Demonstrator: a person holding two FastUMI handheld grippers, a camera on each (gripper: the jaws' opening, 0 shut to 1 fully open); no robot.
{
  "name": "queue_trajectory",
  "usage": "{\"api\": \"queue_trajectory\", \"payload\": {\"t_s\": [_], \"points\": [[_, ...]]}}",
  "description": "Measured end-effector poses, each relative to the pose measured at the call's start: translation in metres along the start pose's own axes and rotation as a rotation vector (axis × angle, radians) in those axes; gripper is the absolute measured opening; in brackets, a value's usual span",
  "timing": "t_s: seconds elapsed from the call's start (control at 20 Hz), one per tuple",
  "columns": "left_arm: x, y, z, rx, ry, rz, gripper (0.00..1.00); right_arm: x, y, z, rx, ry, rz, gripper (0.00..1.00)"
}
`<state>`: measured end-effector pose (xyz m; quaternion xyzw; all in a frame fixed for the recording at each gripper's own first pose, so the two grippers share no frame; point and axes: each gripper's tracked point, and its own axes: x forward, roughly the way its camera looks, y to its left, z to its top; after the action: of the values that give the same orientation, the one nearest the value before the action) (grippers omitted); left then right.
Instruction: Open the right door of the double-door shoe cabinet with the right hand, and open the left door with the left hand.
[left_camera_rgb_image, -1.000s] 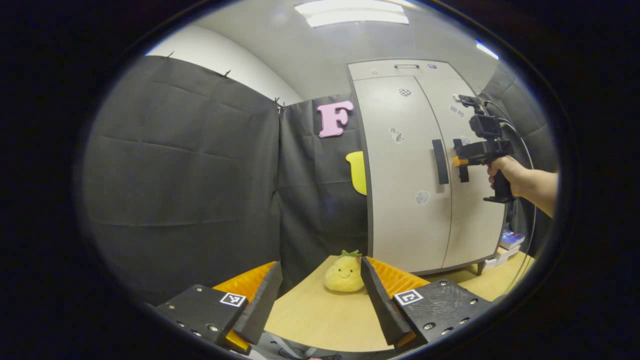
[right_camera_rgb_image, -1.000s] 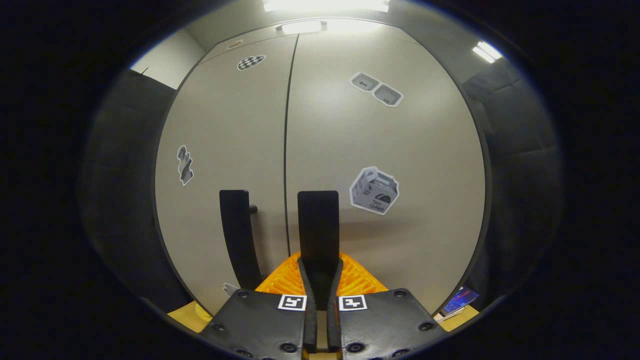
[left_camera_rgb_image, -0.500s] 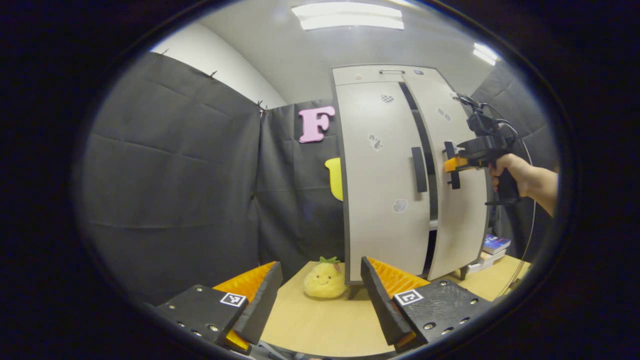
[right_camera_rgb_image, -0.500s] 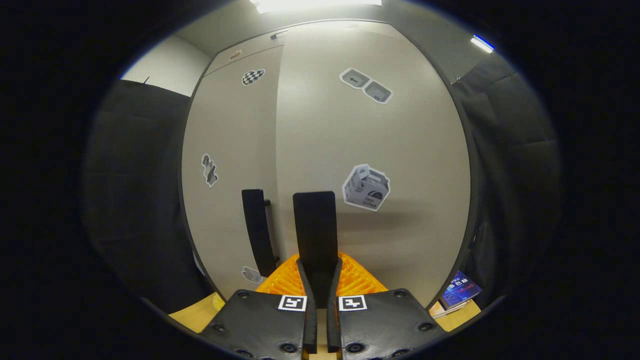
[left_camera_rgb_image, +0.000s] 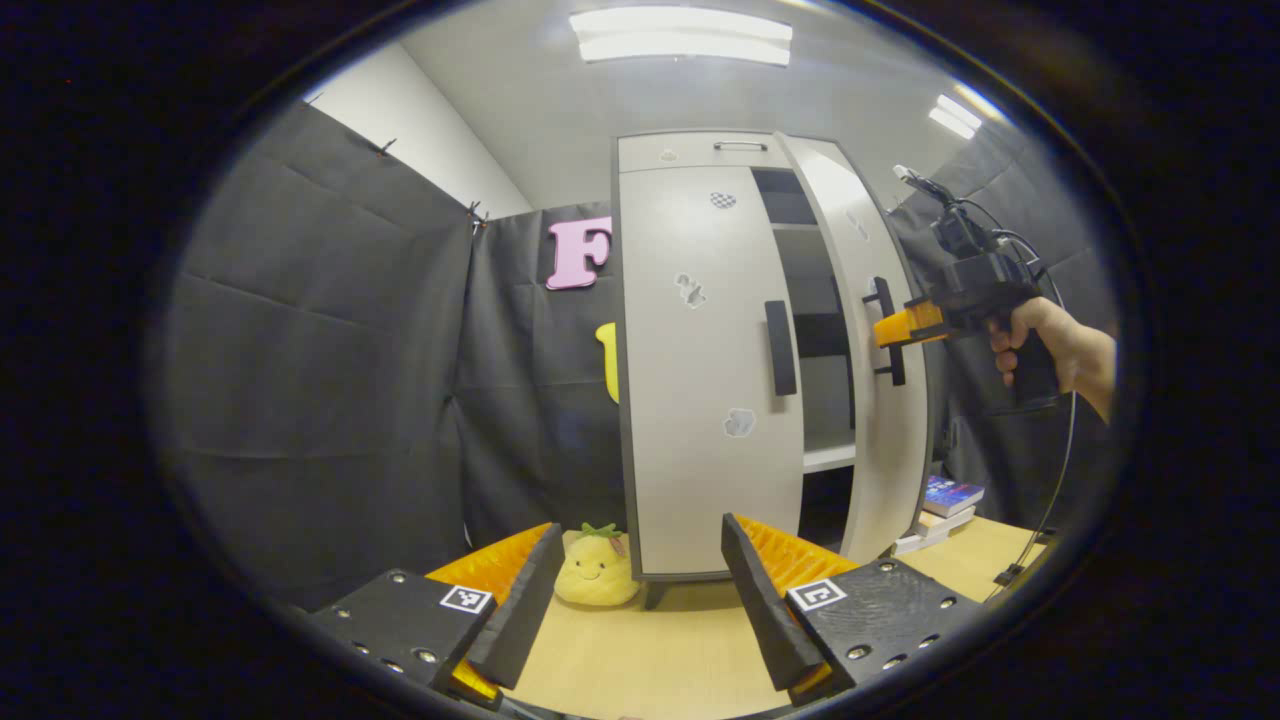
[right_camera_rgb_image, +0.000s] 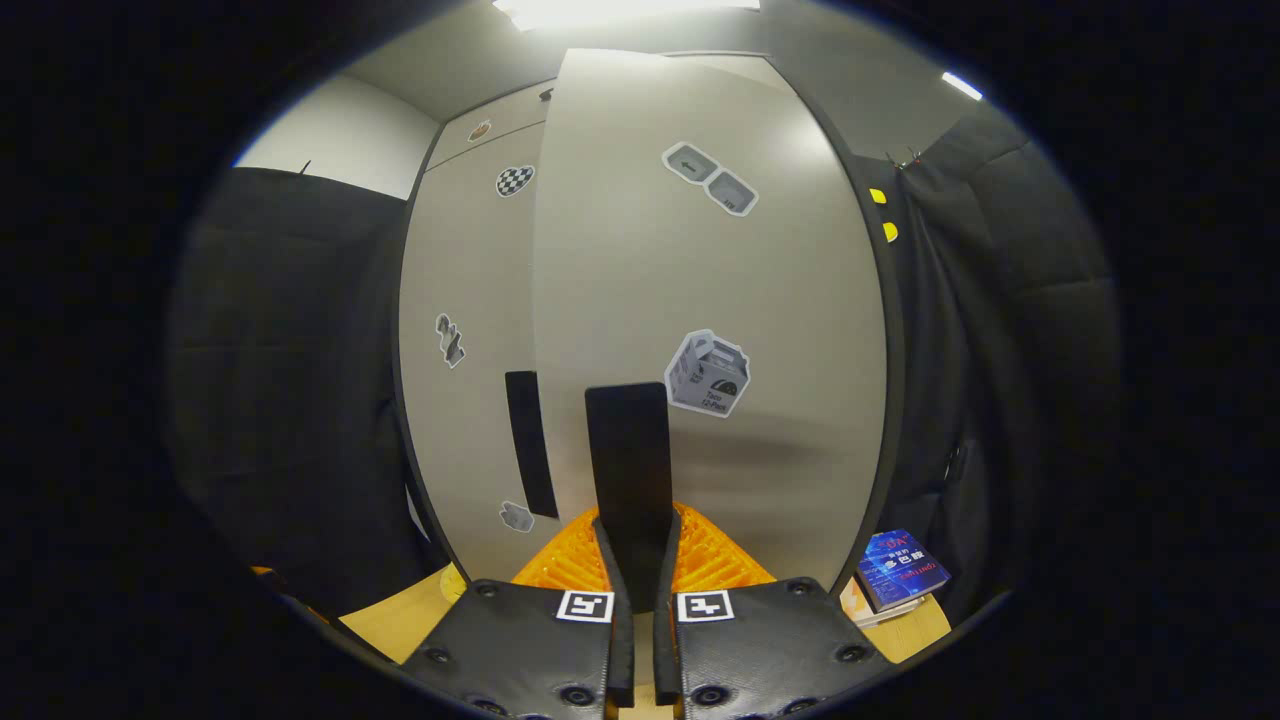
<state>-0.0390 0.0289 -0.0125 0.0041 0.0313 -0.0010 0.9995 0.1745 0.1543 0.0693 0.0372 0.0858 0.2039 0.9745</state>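
On the wooden surface (left_camera_rgb_image: 650, 660) stands the shoe cabinet (left_camera_rgb_image: 715, 150), and we see it from both views. From the left gripper view, its right door (left_camera_rgb_image: 885, 420) is swung partly open, so that a shelf (left_camera_rgb_image: 828, 457) inside shows, while the left door (left_camera_rgb_image: 700, 400) is closed with its black handle (left_camera_rgb_image: 780, 348) untouched. Our right gripper (right_camera_rgb_image: 634, 560) has its fingers closed tight on the right door handle (right_camera_rgb_image: 628, 470); from the left gripper view a hand (left_camera_rgb_image: 1045, 340) holds this gripper at the door. Our left gripper (left_camera_rgb_image: 636, 590) is well apart from the cabinet, its fingers spread wide and holding nothing. Beside the cabinet foot sits a yellow plush toy (left_camera_rgb_image: 596, 570), and books (right_camera_rgb_image: 900, 572) lie near the right side.
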Motion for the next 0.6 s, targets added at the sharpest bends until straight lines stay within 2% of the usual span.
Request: {"api": "queue_trajectory", "payload": {"t_s": [0.3, 0.35, 0.4, 0.6], "points": [[-0.003, -0.004, 0.007, -0.012, 0.019, -0.037, 0.92, -0.037, -0.022, -0.003, -0.004, 0.015, 0.002, 0.09], [-0.004, -0.005, 0.01, -0.011, 0.019, -0.045, 0.92, -0.041, -0.025, -0.002, -0.006, 0.014, 0.0, 0.13], [-0.005, -0.006, 0.009, -0.008, 0.02, -0.051, 0.92, -0.047, -0.029, -0.001, -0.005, 0.011, -0.007, 0.09], [-0.007, -0.011, 0.011, 0.008, 0.015, -0.075, 0.92, -0.07, -0.053, -0.001, -0.034, 0.028, -0.033, 0.09]]}}
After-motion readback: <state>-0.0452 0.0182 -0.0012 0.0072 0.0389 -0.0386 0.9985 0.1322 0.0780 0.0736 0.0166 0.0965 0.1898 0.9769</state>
